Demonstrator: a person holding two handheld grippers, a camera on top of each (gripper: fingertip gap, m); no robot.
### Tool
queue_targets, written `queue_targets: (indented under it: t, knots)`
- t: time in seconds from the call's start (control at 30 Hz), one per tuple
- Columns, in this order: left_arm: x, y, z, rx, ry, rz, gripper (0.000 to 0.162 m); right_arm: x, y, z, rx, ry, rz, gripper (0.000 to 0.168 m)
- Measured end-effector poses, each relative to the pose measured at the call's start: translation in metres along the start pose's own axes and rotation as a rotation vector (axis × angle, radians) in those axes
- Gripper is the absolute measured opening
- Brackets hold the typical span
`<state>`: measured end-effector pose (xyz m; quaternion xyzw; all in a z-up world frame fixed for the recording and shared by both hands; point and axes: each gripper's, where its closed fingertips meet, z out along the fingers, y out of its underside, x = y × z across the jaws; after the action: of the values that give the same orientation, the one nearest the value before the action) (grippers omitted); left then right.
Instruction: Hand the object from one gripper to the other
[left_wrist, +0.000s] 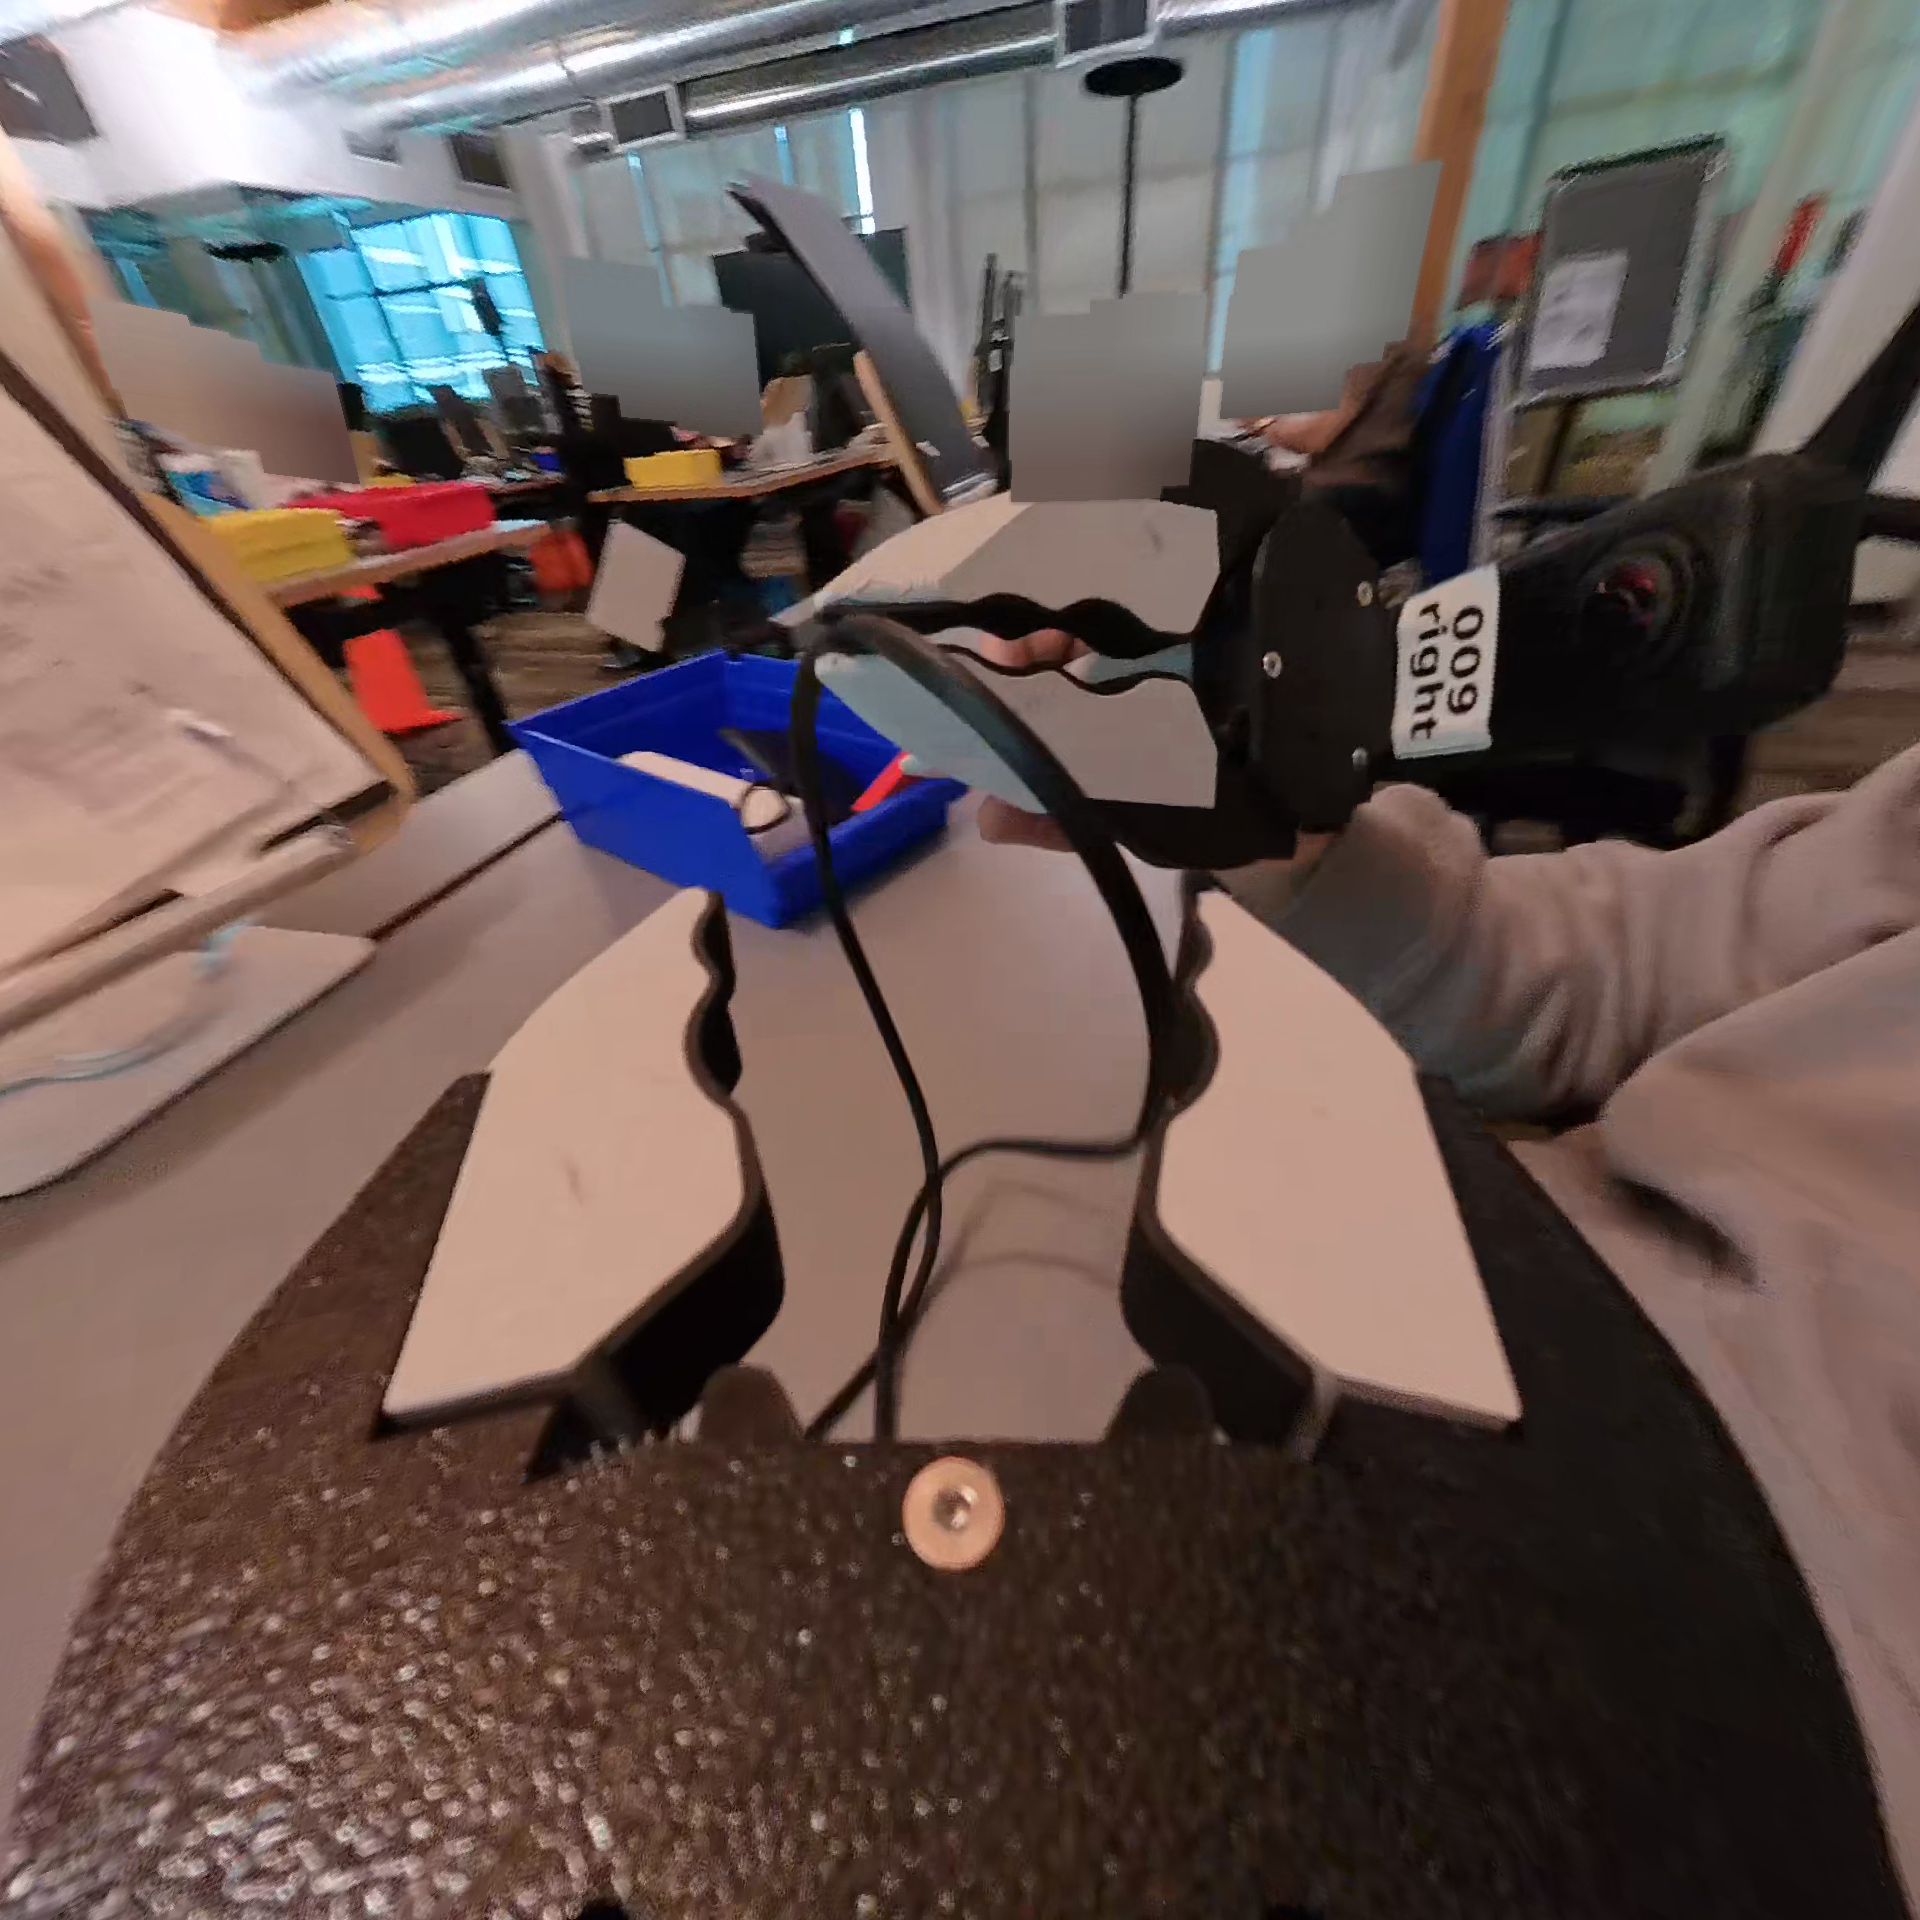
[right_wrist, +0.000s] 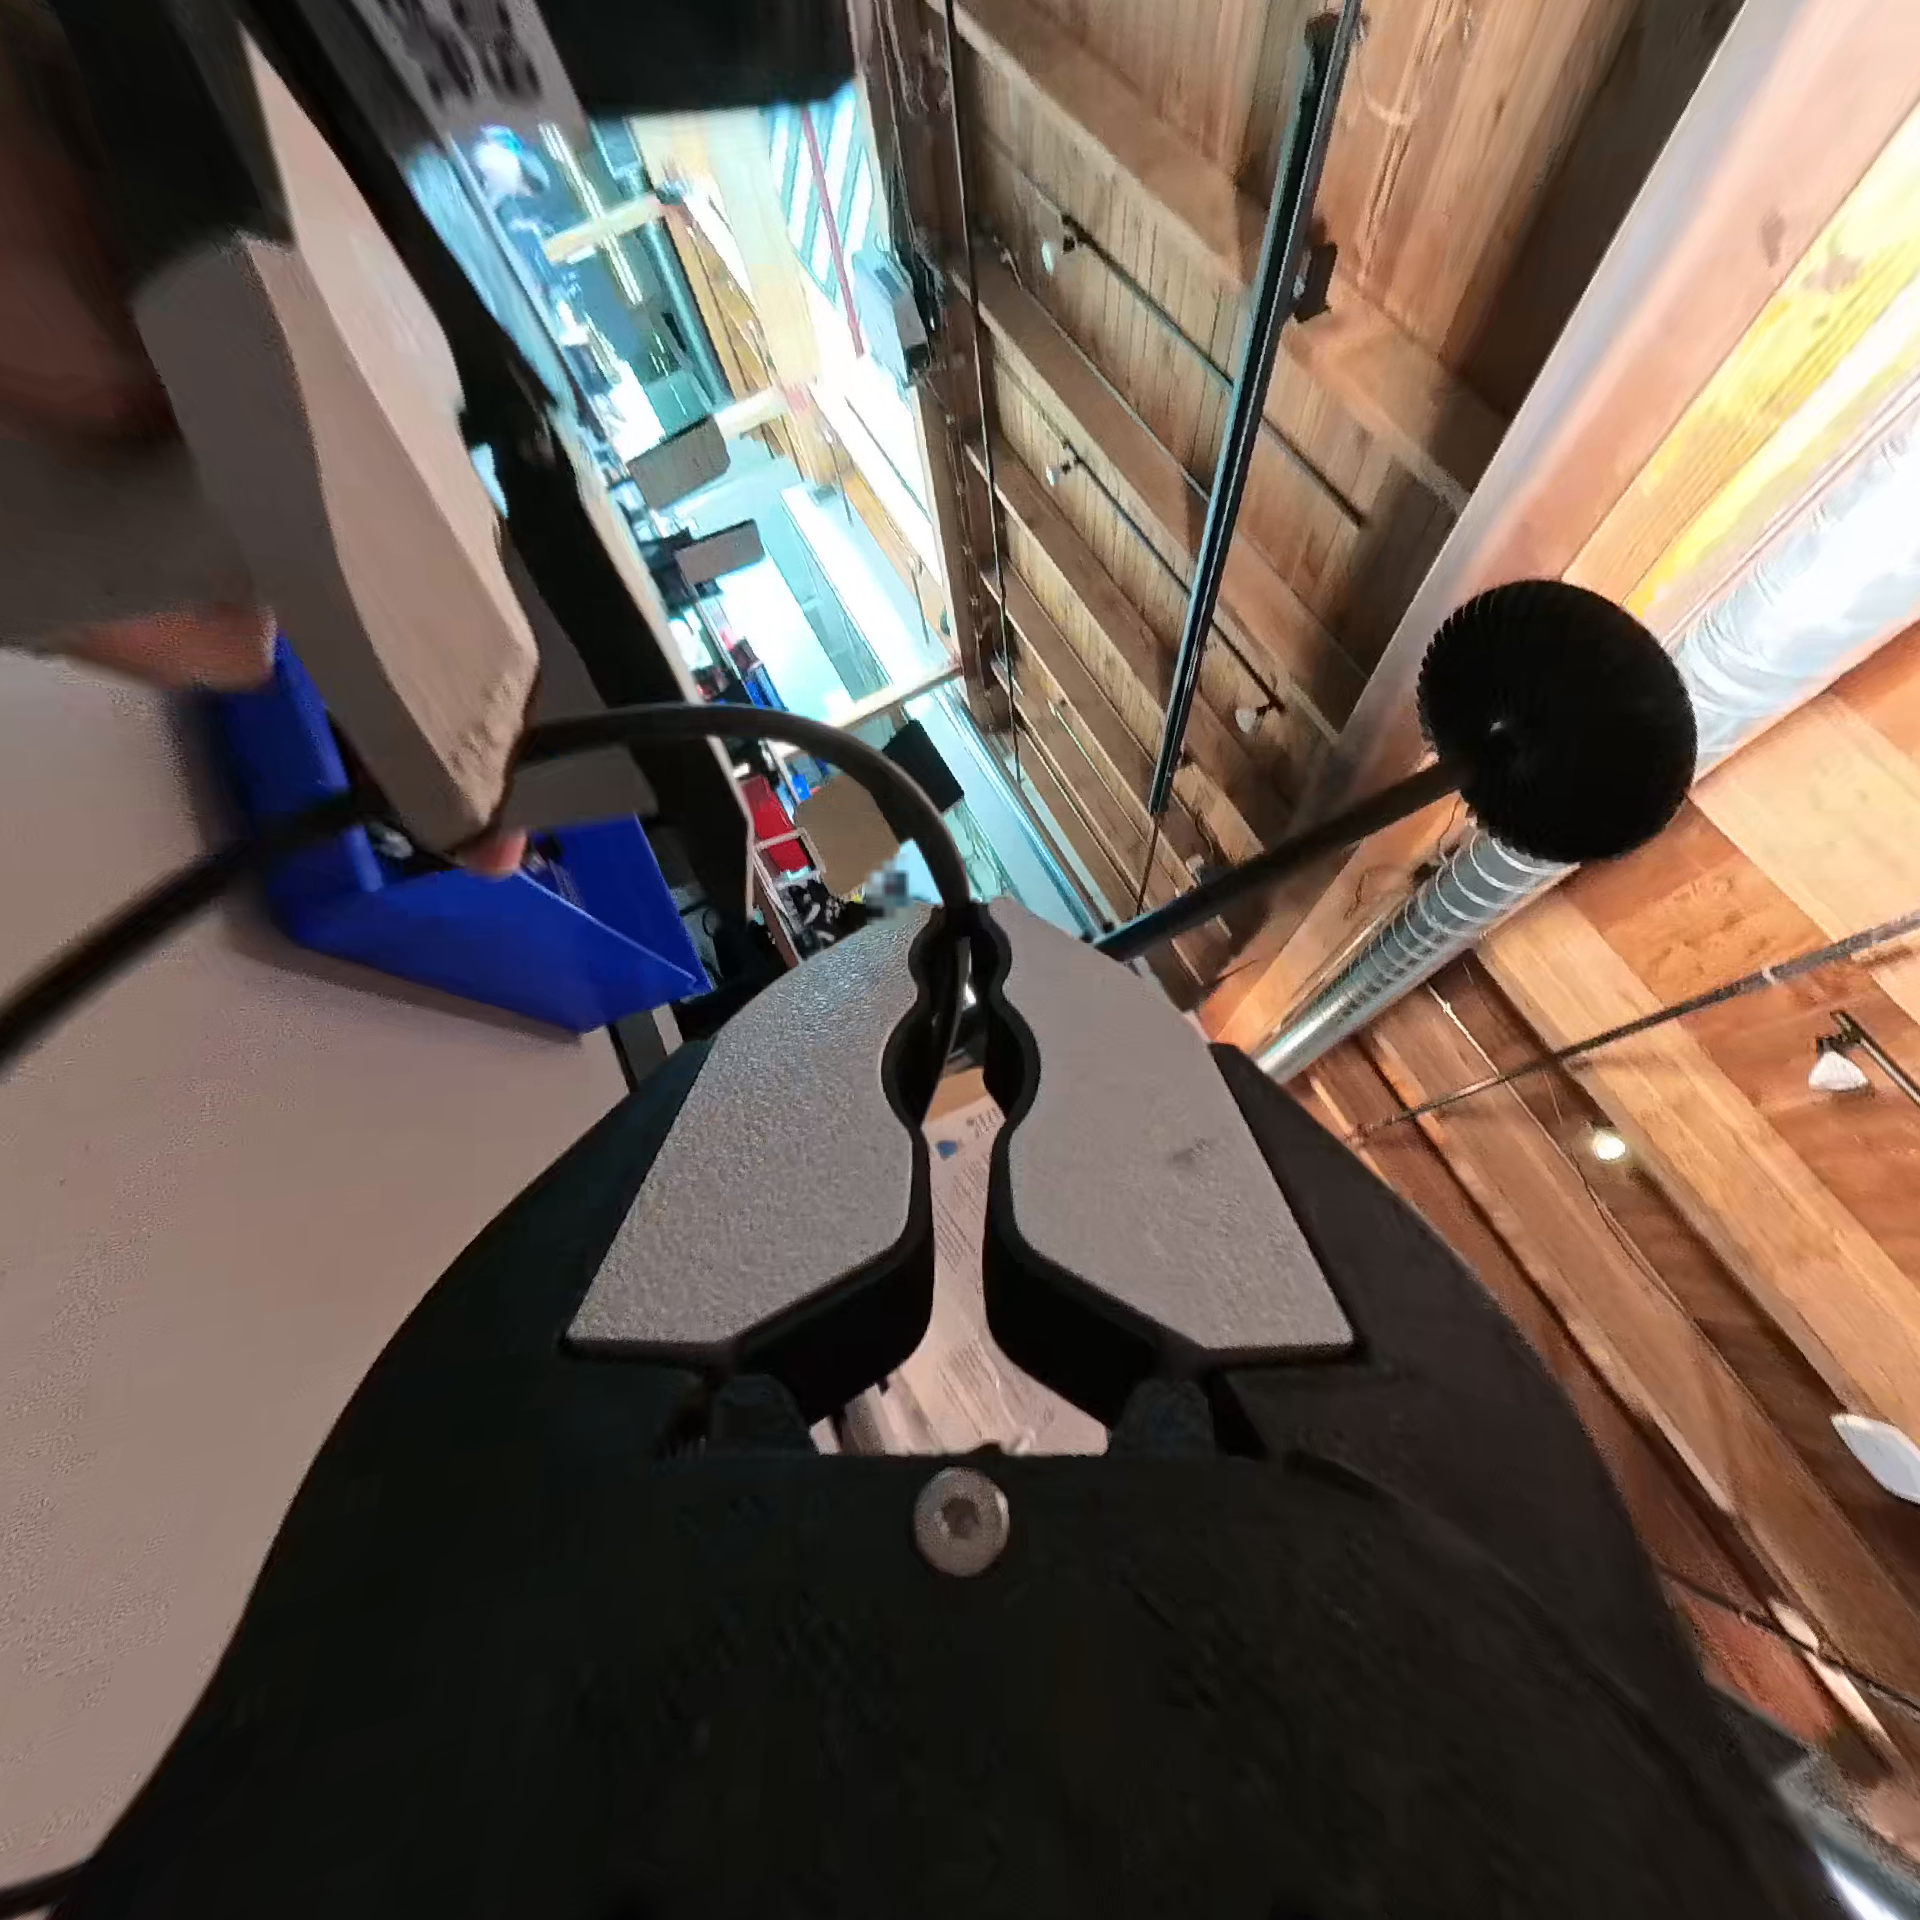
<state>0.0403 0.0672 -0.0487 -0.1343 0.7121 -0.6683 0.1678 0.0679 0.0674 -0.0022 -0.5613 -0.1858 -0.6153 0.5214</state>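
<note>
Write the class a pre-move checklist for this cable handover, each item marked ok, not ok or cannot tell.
1. Right tongs closed on the black cable: ok, pinched at the tips.
2. Left tongs open to receive: ok, wide gap.
3. Cable lies between the left fingers: ok, it hangs through the gap; one strand brushes the right-hand finger.
4. Left tongs already gripping: not ok, nothing is clamped yet.
5. Cable free of the blue bin: cannot tell, the strand crosses in front of it.
6. Cable's loose end clear of the table: cannot tell, it runs out of sight below the tongs.
</note>
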Motion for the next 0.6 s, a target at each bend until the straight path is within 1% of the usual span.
queue_targets:
  t: [0.07, 0.13, 0.2, 0.27, 0.3, 0.43, 0.5, 0.53, 0.6]
  knots:
    - [0.002, 0.007, 0.006, 0.003, 0.067, -0.08, 0.094, -0.005, -0.007, 0.0, 0.034, -0.023, -0.007, 0.003]
    - [0.005, 0.013, 0.01, 0.001, 0.13, -0.146, 0.103, -0.007, -0.011, -0.002, 0.066, -0.038, 0.002, 0.003]
    - [0.005, 0.017, 0.014, 0.015, 0.153, -0.176, 0.104, -0.009, -0.018, -0.003, 0.114, -0.057, 0.045, 0.003]
    - [-0.001, 0.023, 0.019, 0.014, 0.123, -0.162, 0.104, -0.01, -0.025, -0.005, 0.164, -0.083, 0.128, 0.003]
    - [-0.001, 0.026, 0.021, 0.013, 0.125, -0.156, 0.102, -0.012, -0.029, -0.006, 0.186, -0.104, 0.16, 0.004]
    - [0.007, 0.031, 0.025, 0.022, 0.175, -0.13, 0.082, -0.024, -0.039, -0.008, 0.251, -0.2, 0.261, 0.004]
    - [0.01, 0.034, 0.027, 0.024, 0.183, -0.104, 0.068, -0.029, -0.045, -0.01, 0.29, -0.25, 0.337, 0.004]
    - [0.01, 0.036, 0.028, 0.016, 0.183, -0.095, 0.063, -0.029, -0.048, -0.011, 0.309, -0.264, 0.366, 0.004]
    - [0.01, 0.041, 0.03, -0.008, 0.181, -0.079, 0.048, -0.026, -0.052, -0.014, 0.337, -0.278, 0.413, 0.004]
